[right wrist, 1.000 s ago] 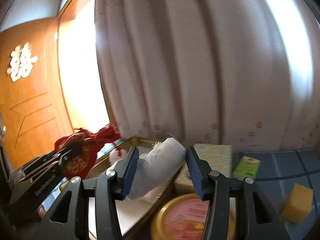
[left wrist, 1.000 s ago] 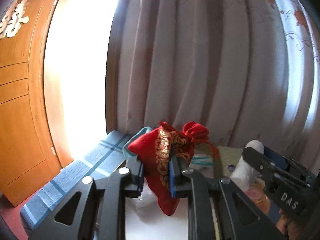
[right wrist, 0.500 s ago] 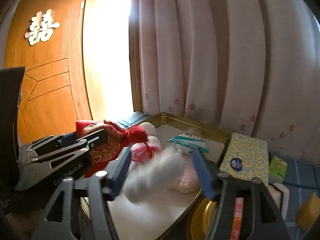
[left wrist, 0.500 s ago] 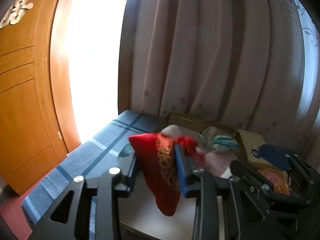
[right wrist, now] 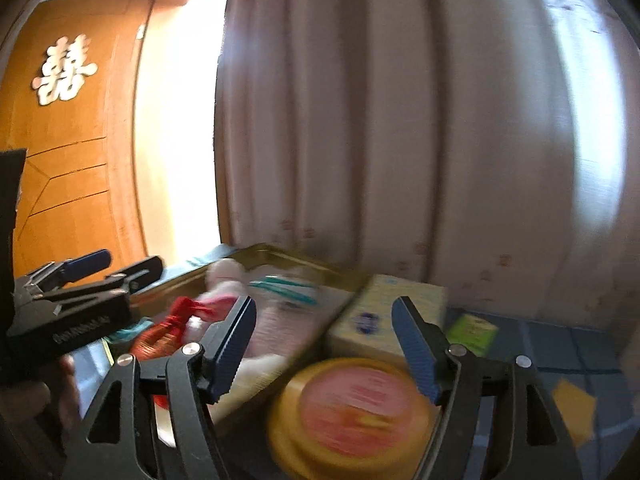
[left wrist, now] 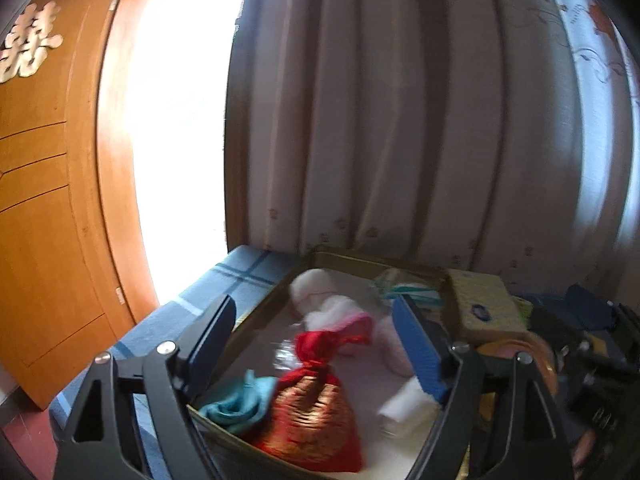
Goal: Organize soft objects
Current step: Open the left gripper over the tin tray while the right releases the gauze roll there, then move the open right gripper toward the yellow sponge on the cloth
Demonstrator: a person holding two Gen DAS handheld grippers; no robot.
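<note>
A red and gold drawstring pouch lies in the gold-rimmed tray, below my open, empty left gripper. A white cloth roll lies in the tray to its right. A teal cloth, pink and white soft pieces and a teal-striped packet also lie in the tray. My right gripper is open and empty above the tray's right edge. The pouch shows in the right wrist view.
A yellow tissue box stands right of the tray. A round yellow tin with a pink lid, a green packet and a yellow sponge lie on the blue checked surface. Curtains hang behind; a wooden door is left.
Both grippers opened. The left one let the red pouch drop into the tray, the right one let the white cloth roll drop into it. Both grippers have pulled back.
</note>
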